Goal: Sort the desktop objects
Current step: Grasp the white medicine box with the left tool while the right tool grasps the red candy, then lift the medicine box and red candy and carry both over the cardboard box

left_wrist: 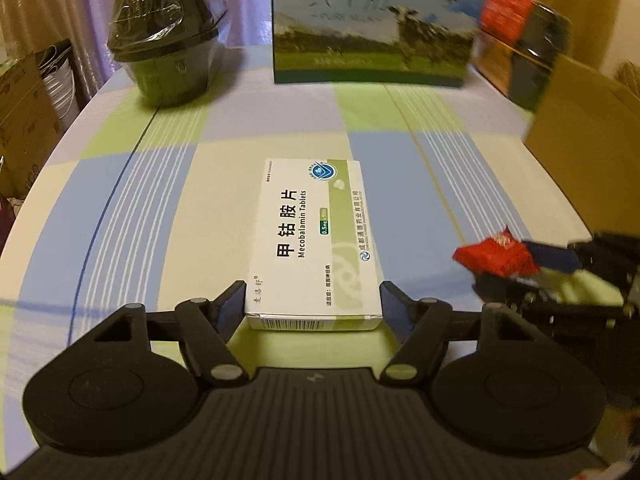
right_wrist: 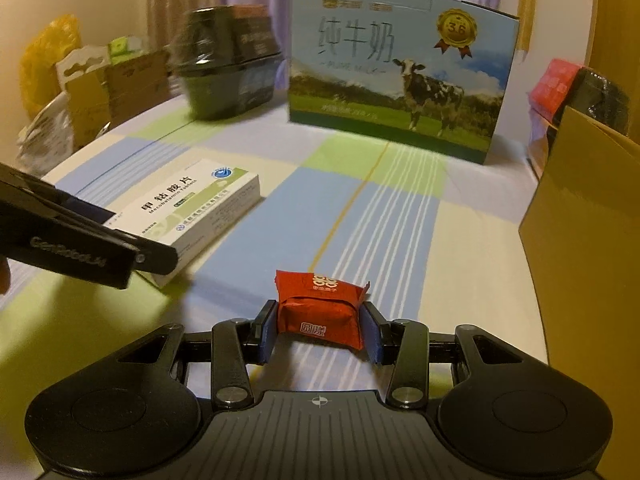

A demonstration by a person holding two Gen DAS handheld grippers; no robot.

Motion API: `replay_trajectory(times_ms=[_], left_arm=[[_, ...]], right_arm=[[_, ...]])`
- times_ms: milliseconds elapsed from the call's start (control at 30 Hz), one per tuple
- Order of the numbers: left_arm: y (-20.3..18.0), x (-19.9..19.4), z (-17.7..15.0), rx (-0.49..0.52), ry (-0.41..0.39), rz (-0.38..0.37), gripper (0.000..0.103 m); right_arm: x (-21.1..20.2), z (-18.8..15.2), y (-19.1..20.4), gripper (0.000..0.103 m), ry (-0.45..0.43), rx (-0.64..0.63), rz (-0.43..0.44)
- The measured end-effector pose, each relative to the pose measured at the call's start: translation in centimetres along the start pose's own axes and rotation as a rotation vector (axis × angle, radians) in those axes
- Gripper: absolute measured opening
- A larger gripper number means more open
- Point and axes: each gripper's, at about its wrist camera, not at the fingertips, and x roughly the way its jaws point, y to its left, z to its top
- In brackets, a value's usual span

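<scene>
A white and green medicine box [left_wrist: 316,236] lies flat on the checked tablecloth [left_wrist: 160,184]. My left gripper [left_wrist: 312,296] is closed around its near end, one finger against each long side. In the right wrist view the same medicine box [right_wrist: 192,204] lies at the left, with a left finger [right_wrist: 152,258] against its side. A red foil snack packet [right_wrist: 320,304] sits between the blue pads [right_wrist: 267,332] of my right gripper [right_wrist: 320,332], which is shut on it. Seen from the left wrist, the red packet [left_wrist: 494,256] appears blurred at the right, just above the cloth.
A milk carton with a cow picture [right_wrist: 400,72] stands at the back. Left of it sits a film-wrapped black bowl [left_wrist: 168,48]. A tall brown cardboard box [right_wrist: 584,220] stands at the right edge, with red and black boxes [left_wrist: 520,40] behind it. Cardboard boxes [left_wrist: 24,120] sit beyond the table's left edge.
</scene>
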Motion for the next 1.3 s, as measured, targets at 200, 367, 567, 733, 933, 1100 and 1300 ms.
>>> replay_trajectory(times_ms=[200,367,567,733,933,1100,1300], left_arm=[[-1.4,-5.1,-6.2,0.045,0.028,-0.027,0.067],[-3.9,-10.0,-11.7,0.050,0.039,-0.062,0.067],[-6.4,-13.9,-16.1,0.018,0.056,-0.084,0.067],[-7.1,-14.9,-17.5,-0.011,0.060,-0.058,0.069],[-6.8,-15.6,-17.7,-0.016,0.047,-0.037,0.081],[-6.1,-15.9,-17.3,-0.027,0.024,-0.023,0.087],[-6.0,-15.5,-17.0,-0.025,0.024,-0.032,0.088]], right_arm=[[-5.2,-3.9,2.0,0.040,0.041,0.026,0.010],[-11.2,-8.4,4.0,0.040,0.072,0.025,0.009],[-16.3,-12.5,5.0,0.041,0.097,0.031,-0.007],[-17.9,-13.5,5.3,0.059,0.104,0.032,-0.018],[-18.4,-13.8,5.5,0.085,0.086,0.070,-0.034],[-17.8,-13.9,5.5,0.086,0.074,0.139,-0.047],[-17.1,-14.4,5.8,0.085,0.045,0.167,-0.074]])
